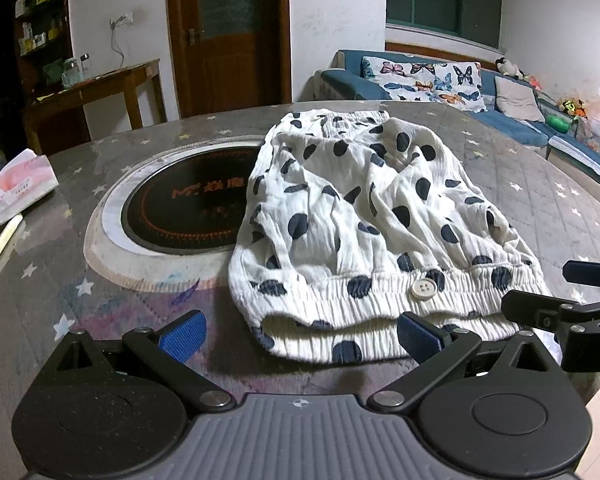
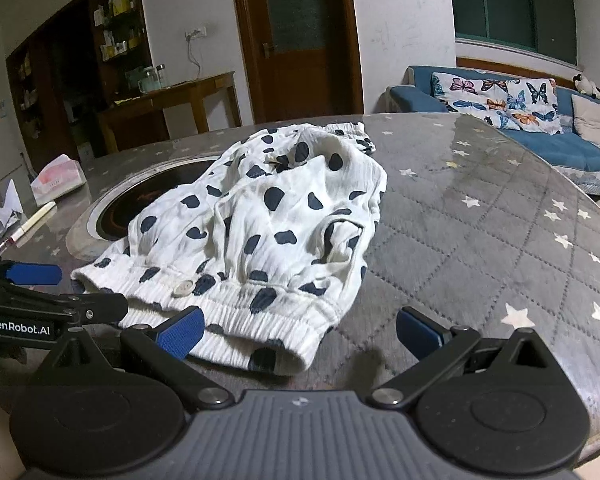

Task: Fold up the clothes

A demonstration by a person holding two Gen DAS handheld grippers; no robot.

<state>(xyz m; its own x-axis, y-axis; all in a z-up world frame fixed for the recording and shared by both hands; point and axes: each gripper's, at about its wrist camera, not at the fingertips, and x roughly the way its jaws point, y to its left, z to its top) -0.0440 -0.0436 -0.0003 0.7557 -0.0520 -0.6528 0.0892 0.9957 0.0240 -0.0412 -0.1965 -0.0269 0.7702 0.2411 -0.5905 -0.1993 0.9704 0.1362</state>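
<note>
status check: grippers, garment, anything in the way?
Left gripper open, right gripper open, both at the waistband. Spotted shorts crumpled, unfolded, partly over the cooktop. Nothing blocking.

White walls, a brown wooden door (image 1: 228,36), dark window (image 1: 444,0) — blue sofa (image 1: 512,120) beneath.

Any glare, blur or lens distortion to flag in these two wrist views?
Left wrist view: fisheye bends the table edge; glare on the plastic cover near the induction plate; spotted garment reasonably sharp. Right wrist view: same bowing; window reflection on the table; slight softness on the garment.
</note>
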